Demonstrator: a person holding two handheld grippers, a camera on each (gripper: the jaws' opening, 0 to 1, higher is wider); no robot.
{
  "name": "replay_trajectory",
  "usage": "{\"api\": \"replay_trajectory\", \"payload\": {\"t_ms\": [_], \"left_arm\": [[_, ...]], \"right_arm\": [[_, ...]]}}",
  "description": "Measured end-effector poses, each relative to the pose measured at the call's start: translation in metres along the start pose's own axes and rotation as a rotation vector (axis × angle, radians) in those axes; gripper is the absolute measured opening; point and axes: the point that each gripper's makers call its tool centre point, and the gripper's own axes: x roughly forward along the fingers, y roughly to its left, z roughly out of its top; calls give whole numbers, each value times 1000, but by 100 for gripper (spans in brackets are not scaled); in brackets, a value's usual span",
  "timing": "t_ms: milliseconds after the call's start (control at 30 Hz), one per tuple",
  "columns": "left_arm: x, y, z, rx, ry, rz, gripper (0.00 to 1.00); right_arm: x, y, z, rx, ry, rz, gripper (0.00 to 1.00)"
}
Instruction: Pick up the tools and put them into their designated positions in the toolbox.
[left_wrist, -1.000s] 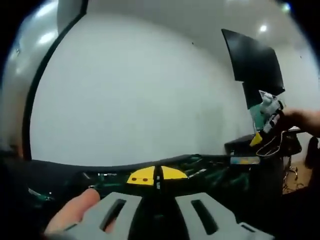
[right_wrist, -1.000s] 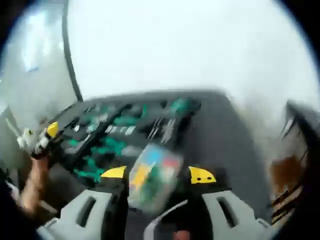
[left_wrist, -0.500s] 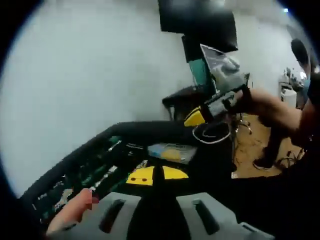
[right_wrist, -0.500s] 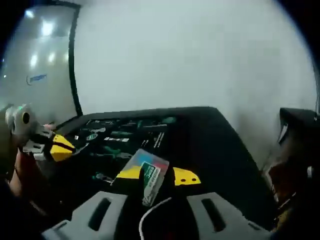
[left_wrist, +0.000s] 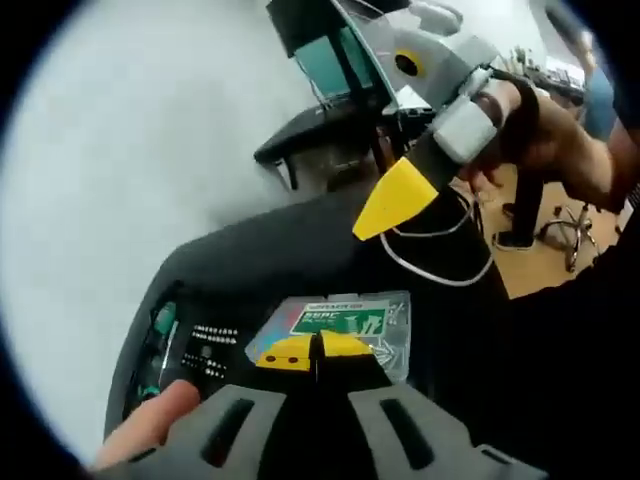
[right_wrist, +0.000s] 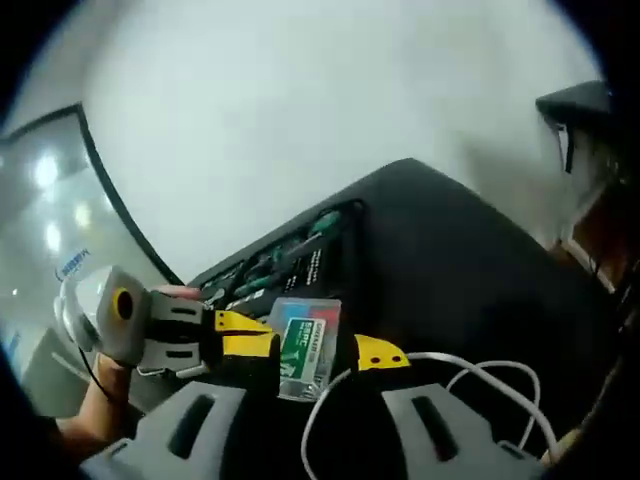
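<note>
A clear plastic bit case (right_wrist: 305, 345) with a green label sits between the jaws of my right gripper (right_wrist: 315, 350), which is shut on it. My left gripper (right_wrist: 245, 335) comes in from the left, its yellow tips together against the case's side. In the left gripper view, my left gripper (left_wrist: 313, 350) is shut, its tips overlapping the near edge of the case (left_wrist: 345, 322). My right gripper (left_wrist: 395, 195) slants down from the upper right. The open toolbox (right_wrist: 280, 265), holding green-handled tools, lies beyond the case; its end (left_wrist: 160, 340) lies at the left.
Everything rests on a black table (right_wrist: 460, 270) against a white wall. A white cable (right_wrist: 440, 375) loops under my right gripper. Past the table edge (left_wrist: 480, 250) stand a dark desk (left_wrist: 320, 130) and wooden floor. A person's hand (left_wrist: 540, 130) holds my right gripper.
Both views have swung round. My right gripper has carried the case over to my left gripper, and the two now meet over the table beside the toolbox.
</note>
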Motion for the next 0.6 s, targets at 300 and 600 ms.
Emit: {"api": "replay_trajectory", "payload": {"t_ms": [300,600], "left_arm": [[-4,1,-1,86,77,-34,2],[4,-8,4,122,122,-82,2]], "right_arm": [[17,22,-19,64,164,76,36],[6,5,-1,111,58,47,32]]}}
